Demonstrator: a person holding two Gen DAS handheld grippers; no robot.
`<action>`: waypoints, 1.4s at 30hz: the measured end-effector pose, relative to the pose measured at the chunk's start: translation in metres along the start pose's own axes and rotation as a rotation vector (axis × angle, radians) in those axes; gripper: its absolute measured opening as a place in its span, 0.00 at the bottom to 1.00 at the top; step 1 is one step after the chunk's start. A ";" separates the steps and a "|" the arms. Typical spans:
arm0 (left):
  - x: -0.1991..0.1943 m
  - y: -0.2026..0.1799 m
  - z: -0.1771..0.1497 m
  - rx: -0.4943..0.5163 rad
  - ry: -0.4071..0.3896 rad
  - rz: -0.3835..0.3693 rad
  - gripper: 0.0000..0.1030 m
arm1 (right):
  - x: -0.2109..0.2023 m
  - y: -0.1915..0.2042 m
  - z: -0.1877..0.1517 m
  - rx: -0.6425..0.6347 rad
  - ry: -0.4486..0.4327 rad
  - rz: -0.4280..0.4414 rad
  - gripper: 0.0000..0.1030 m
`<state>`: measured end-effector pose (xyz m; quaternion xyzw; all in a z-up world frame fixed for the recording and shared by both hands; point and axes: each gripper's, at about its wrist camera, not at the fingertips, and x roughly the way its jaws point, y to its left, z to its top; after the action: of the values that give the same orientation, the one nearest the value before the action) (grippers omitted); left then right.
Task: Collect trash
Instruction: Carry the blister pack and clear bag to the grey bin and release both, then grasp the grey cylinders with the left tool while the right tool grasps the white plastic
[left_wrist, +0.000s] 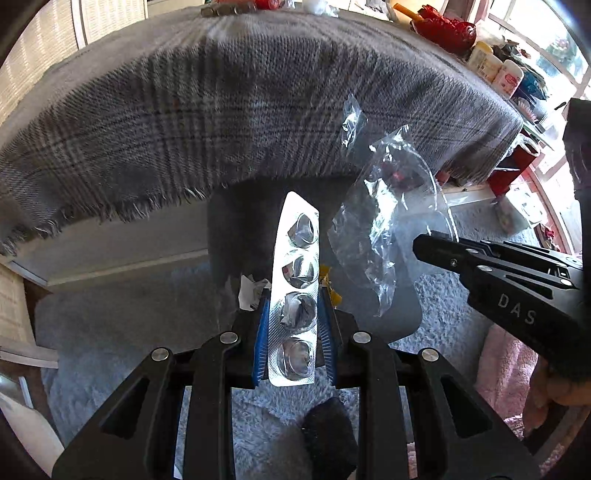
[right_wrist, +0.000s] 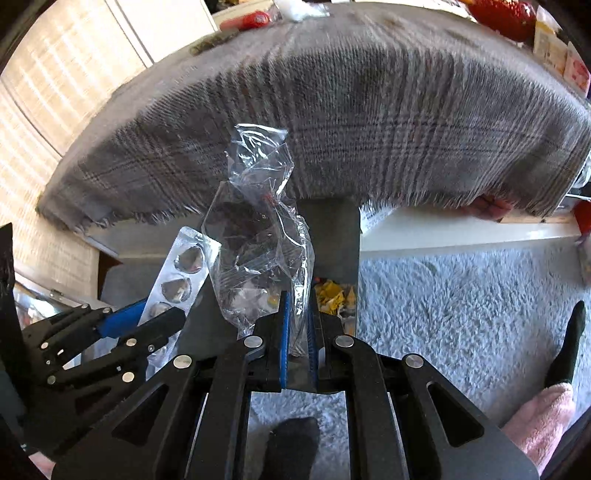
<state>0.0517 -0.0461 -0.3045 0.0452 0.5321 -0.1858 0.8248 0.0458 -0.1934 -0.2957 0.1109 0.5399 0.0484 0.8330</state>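
Note:
My left gripper (left_wrist: 294, 295) is shut on a silver empty pill blister strip (left_wrist: 297, 280), which stands up between its blue pads. My right gripper (right_wrist: 298, 301) is shut on a crumpled clear plastic wrapper (right_wrist: 255, 229). Both are held above a dark grey bin (right_wrist: 332, 236) that stands against the table; yellow and white scraps (right_wrist: 332, 291) lie inside it. In the left wrist view the right gripper (left_wrist: 421, 245) comes in from the right with the wrapper (left_wrist: 384, 221). In the right wrist view the left gripper (right_wrist: 155, 314) and the strip (right_wrist: 181, 273) are at the left.
A table draped in a grey plaid fringed cloth (left_wrist: 240, 110) fills the upper view. Red items, bottles and clutter (left_wrist: 491, 62) crowd its far right edge. A pale shaggy rug (right_wrist: 461, 314) covers the floor. Dark-socked feet (right_wrist: 565, 343) stand near the grippers.

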 end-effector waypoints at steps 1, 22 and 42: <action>0.001 0.000 0.000 -0.001 0.004 -0.001 0.23 | 0.002 0.000 0.000 0.005 0.008 0.003 0.12; -0.026 0.011 0.008 -0.003 -0.038 0.004 0.77 | -0.019 -0.018 0.011 0.168 -0.112 0.028 0.91; -0.092 0.033 0.098 -0.010 -0.214 0.058 0.92 | -0.105 -0.014 0.101 0.154 -0.400 -0.038 0.97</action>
<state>0.1142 -0.0189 -0.1840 0.0362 0.4403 -0.1631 0.8822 0.0936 -0.2414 -0.1665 0.1715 0.3678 -0.0317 0.9134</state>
